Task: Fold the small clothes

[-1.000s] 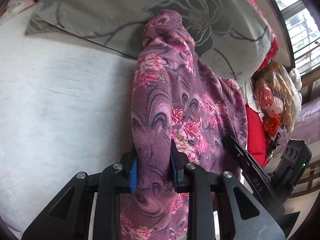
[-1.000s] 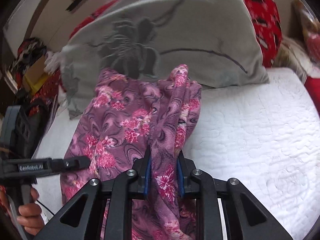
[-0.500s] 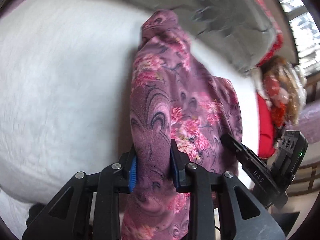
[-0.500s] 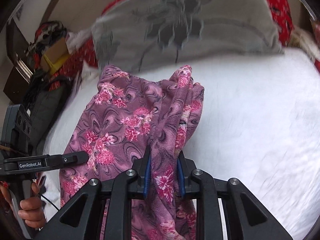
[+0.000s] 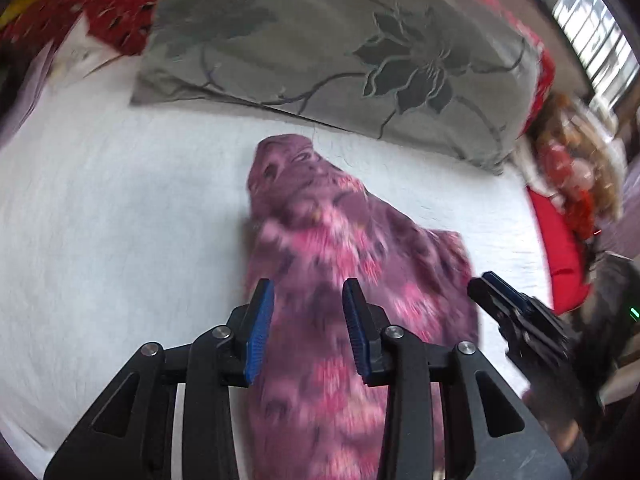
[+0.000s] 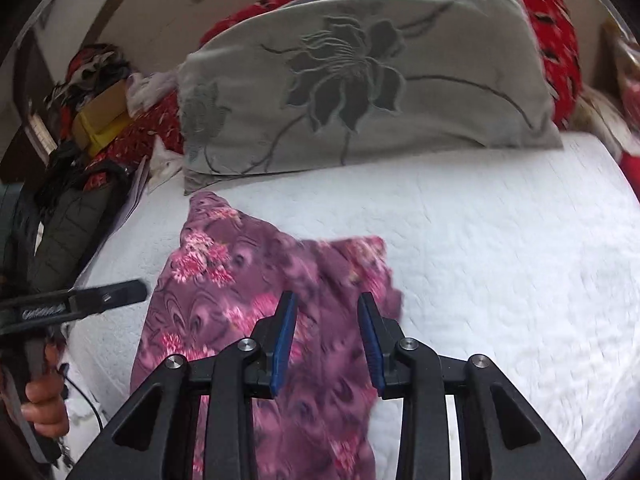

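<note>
Letting go is what has just happened: half a second ago both tools were pinching bunched edges of the purple floral garment [image 5: 340, 264], and now the left hand-held gripper [image 5: 308, 320] and the right hand-held gripper [image 6: 328, 336] both stand spread, blue pads apart with cloth lying loose beneath the gap. The garment has dropped onto the white quilted bed [image 6: 500, 260], lying lower centre in both views, its far end tapering toward the upper middle of the frame; it is motion-blurred, so its creases are hard to read. I judge that one fold has been laid down and released, and the next step would be to regrip an edge for a further fold or to smooth it. A grey flowered pillow [image 6: 360, 92] lies across the top of the frame, near the garment's far tip but apart from it, limiting room to stretch the cloth that way. Red patterned bedding [image 6: 548, 20] sits behind it, and dark clutter [image 6: 68, 216] crowds the left edge of the right wrist view.
</note>
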Available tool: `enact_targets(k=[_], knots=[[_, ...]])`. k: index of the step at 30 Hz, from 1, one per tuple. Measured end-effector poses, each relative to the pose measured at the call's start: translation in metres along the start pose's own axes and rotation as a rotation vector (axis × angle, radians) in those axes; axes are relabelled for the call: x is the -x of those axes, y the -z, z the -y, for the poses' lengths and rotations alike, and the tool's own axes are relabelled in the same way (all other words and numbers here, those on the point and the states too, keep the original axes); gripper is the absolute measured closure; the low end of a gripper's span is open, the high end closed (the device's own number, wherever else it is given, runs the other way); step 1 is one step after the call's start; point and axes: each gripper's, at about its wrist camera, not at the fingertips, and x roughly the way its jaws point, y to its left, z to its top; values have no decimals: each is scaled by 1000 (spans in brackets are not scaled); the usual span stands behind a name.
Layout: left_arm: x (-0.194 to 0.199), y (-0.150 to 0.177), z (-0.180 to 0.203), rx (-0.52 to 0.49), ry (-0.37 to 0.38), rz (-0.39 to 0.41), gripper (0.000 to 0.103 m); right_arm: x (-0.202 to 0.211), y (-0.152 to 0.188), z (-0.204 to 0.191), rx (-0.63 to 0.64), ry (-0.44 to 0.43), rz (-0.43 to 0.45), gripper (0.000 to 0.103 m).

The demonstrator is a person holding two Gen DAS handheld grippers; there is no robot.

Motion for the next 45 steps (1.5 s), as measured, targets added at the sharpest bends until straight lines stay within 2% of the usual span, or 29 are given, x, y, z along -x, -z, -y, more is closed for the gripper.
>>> enact_targets(k=[2, 4, 6, 9, 11, 12, 14, 16, 17, 18, 19, 20, 21, 23, 25, 27, 28, 29, 30, 31, 33, 36, 38, 40, 41, 42, 45], knots=[[-28, -10, 3, -32, -84, -18, 68, -17, 0, -1, 16, 23, -16, 71], [-51, -13, 0, -47, -134, -60, 60, -46, 6, 8, 8, 72, -81, 74], [-65, -20, -1, -52, -173, -57, 55, -53, 8, 14, 21, 65, -47, 74], [-61, -31, -9, -12, -127, -97, 58, -54, -6, 12, 43, 79, -83, 74], [-38, -30, -19, 17, -70, -85, 59, -41, -13, 14, 30, 85, -96, 74], [-26, -26, -23, 12, -56, -67, 59, -31, -14, 15, 24, 68, -86, 70], [2, -5, -28, -21, -70, -22, 57, -4, -2, 15, 41, -21, -71, 67], [10, 22, -33, -29, -69, -11, 53, 8, 13, 14, 55, -81, -87, 64], [3, 34, -33, -34, -83, -37, 52, 7, 28, 13, 73, -71, -115, 55], [-6, 40, -32, -41, -90, -61, 51, -1, 38, 12, 97, -25, -157, 49], [-13, 46, -29, -46, -99, -73, 49, -16, 49, 9, 135, 41, -225, 48], [-13, 48, -26, -50, -117, -65, 49, -22, 56, 7, 156, 69, -227, 45], [-6, 46, -22, -62, -133, -61, 49, -14, 55, 6, 151, 88, -183, 39], [12, 46, -16, -91, -148, -51, 50, -1, 48, 1, 132, 138, -201, 39], [32, 57, -13, -119, -151, -17, 47, 18, 49, -3, 122, 113, -175, 36], [30, 77, -18, -117, -150, -38, 42, 31, 60, -5, 126, 70, -179, 30], [18, 88, -19, -121, -154, -82, 40, 28, 70, -5, 137, 94, -203, 28], [8, 95, -18, -127, -161, -110, 37, 19, 81, -5, 158, 154, -243, 27], [0, 102, -19, -128, -169, -110, 36, 12, 89, -3, 169, 194, -271, 25], [4, 103, -20, -114, -177, -86, 34, 13, 92, -1, 154, 197, -257, 23], [17, 103, -22, -88, -162, -102, 34, 29, 88, 4, 82, 213, -238, 22], [35, 118, -24, -96, -148, -98, 34, 55, 93, 5, 74, 218, -202, 19], [29, 132, -26, -114, -190, -106, 27, 59, 109, 6, 90, 211, -241, 16], [6, 144, -28, -125, -210, -178, 24, 46, 130, 7, 100, 237, -323, 12], [-3, 149, -32, -98, -205, -192, 18, 42, 142, 10, 93, 261, -324, 9], [-1, 150, -35, -71, -207, -169, 16, 47, 146, 11, 76, 281, -272, 1], [-1, 151, -37, -60, -207, -170, 15, 53, 155, 17, -17, 301, -256, 1]])
